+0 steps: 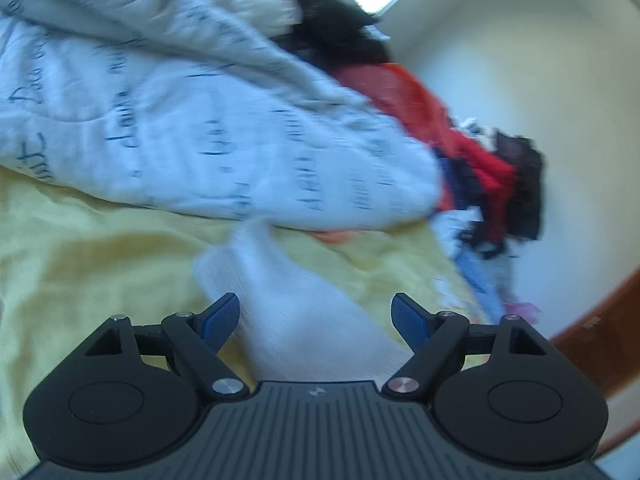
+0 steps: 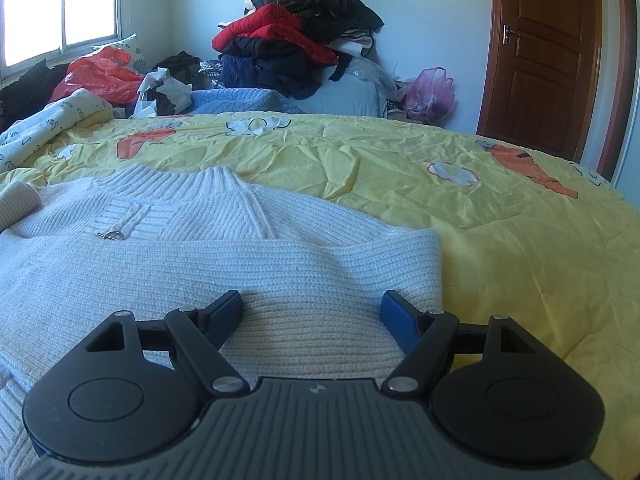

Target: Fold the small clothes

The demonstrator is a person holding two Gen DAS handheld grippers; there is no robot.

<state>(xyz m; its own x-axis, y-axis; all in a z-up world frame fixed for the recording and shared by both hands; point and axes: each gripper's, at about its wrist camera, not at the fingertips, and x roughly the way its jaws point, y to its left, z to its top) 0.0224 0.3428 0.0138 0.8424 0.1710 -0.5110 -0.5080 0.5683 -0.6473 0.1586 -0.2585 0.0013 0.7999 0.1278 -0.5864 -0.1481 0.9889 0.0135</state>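
Note:
A white knitted sweater (image 2: pixel 200 248) lies flat on the yellow bed sheet (image 2: pixel 400 168), collar away from me. One sleeve (image 2: pixel 320 256) is folded across its body. My right gripper (image 2: pixel 312 300) hovers low over that sleeve, jaws wide and gripping nothing. The left wrist view is tilted and blurred. In it, my left gripper (image 1: pixel 315 304) is open over a white knit sleeve (image 1: pixel 280 292) that runs between and beneath the fingers, with neither pad pressing on it.
A white quilt with dark writing (image 1: pixel 200 120) is bunched along the bed's left side. Beyond the bed rises a pile of red and dark clothes (image 2: pixel 300 32), with a red bag (image 2: pixel 104 72) and a pink bag (image 2: pixel 430 94) nearby. A brown door (image 2: pixel 548 52) stands at right.

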